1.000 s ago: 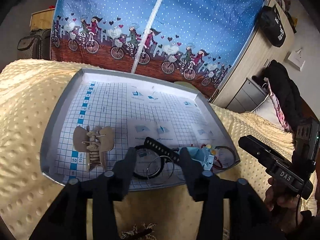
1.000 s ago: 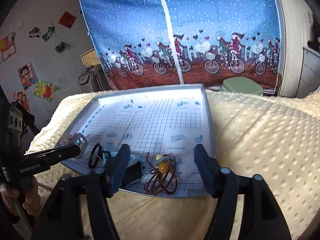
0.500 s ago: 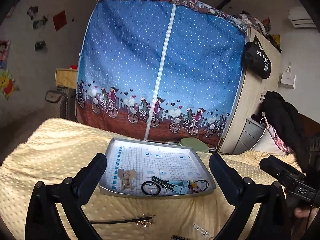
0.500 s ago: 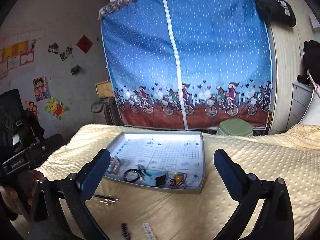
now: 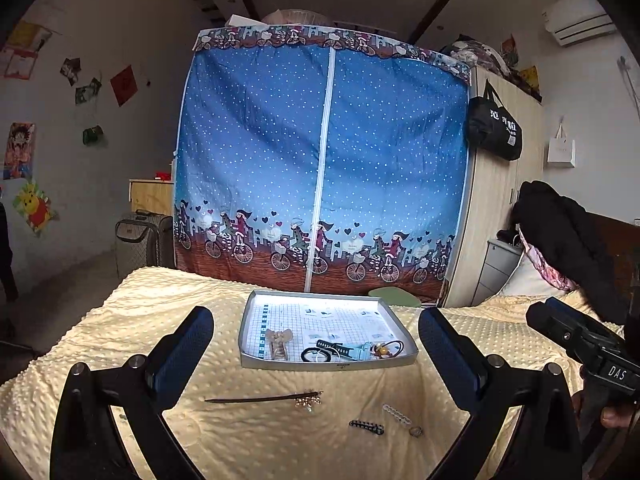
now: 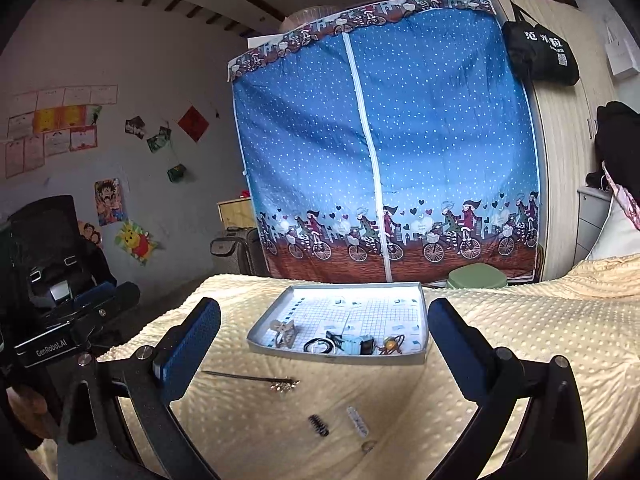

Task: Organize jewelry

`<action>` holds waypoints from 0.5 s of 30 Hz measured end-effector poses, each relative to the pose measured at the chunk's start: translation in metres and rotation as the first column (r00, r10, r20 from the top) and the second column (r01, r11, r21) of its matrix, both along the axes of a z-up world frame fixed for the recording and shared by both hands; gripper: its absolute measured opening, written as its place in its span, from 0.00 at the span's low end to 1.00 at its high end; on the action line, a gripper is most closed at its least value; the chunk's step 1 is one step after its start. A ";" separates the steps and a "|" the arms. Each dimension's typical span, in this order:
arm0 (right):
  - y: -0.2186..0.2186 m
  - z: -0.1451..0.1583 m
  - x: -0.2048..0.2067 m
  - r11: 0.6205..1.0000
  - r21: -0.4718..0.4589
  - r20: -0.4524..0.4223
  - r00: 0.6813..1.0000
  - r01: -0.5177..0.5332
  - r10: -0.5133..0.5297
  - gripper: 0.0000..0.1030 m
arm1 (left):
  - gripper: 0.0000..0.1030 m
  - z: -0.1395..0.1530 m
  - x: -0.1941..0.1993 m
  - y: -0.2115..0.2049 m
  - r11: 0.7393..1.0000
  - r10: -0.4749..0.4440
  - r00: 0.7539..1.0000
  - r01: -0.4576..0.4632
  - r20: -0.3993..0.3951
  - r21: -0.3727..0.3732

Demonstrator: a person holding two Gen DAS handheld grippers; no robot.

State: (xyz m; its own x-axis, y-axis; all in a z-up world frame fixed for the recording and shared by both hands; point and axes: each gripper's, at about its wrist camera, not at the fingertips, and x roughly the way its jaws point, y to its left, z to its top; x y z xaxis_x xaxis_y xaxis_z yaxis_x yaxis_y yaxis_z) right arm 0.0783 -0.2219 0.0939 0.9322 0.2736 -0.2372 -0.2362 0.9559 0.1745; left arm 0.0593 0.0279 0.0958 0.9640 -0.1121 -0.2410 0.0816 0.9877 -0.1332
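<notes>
Tray (image 5: 326, 365): shallow grey tray w/ grid liner, on the yellow blanket (image 5: 120, 320), mid-bed, ahead of both grippers.
In tray: beige claw clip (image 5: 278, 342) at left-front; black ring (image 5: 316, 356) next to it; black strap (image 5: 334, 347) and pale blue piece (image 5: 358, 352) mid-front; yellow bead w/ dark red cord (image 5: 386, 349) at right-front. All bunched along the near edge; rest of the liner bare.
Off tray, on blanket: long dark hair stick (image 5: 260, 399) w/ a sparkly end, lying flat just in front of tray; black beaded clip (image 5: 366, 427), white beaded clip (image 5: 396, 414) and small ring (image 5: 416, 432) nearer the cameras, close together, well apart from tray.
Left gripper (image 5: 316, 360): fingers spread wide, nothing between them; held above the blanket, apart from all items.
Right gripper (image 6: 324, 344): same, spread wide and empty, raised clear of blanket. From the right wrist view, tray (image 6: 332, 354) sits framed between its fingers.
Hands: a hand grips each tool's handle at frame edge, partly seen.
Behind: blue dotted cloth wardrobe (image 5: 324, 160) w/ bicycle print, past the bed's far edge; wood cabinet (image 5: 500, 200) on its right w/ a black bag (image 5: 494, 128) hanging.
</notes>
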 end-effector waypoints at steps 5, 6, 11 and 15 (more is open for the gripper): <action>0.007 0.001 -0.034 1.000 -0.020 0.003 1.000 -0.014 0.014 0.99 | 1.00 -0.006 -0.026 0.007 1.000 -0.003 1.000 0.003 -0.013 0.006; 0.008 0.000 -0.040 1.000 -0.026 -0.001 1.000 -0.015 0.015 0.99 | 1.00 -0.008 -0.030 0.008 1.000 -0.005 1.000 0.005 -0.014 0.009; 0.016 -0.005 -0.065 1.000 -0.030 -0.032 0.999 -0.002 0.001 0.99 | 1.00 -0.017 -0.043 0.018 0.999 -0.036 0.998 0.037 -0.046 0.022; 0.023 -0.014 -0.081 0.999 -0.030 -0.058 0.998 0.016 -0.018 0.99 | 1.00 -0.023 -0.056 0.026 0.998 -0.044 0.998 0.046 -0.053 0.039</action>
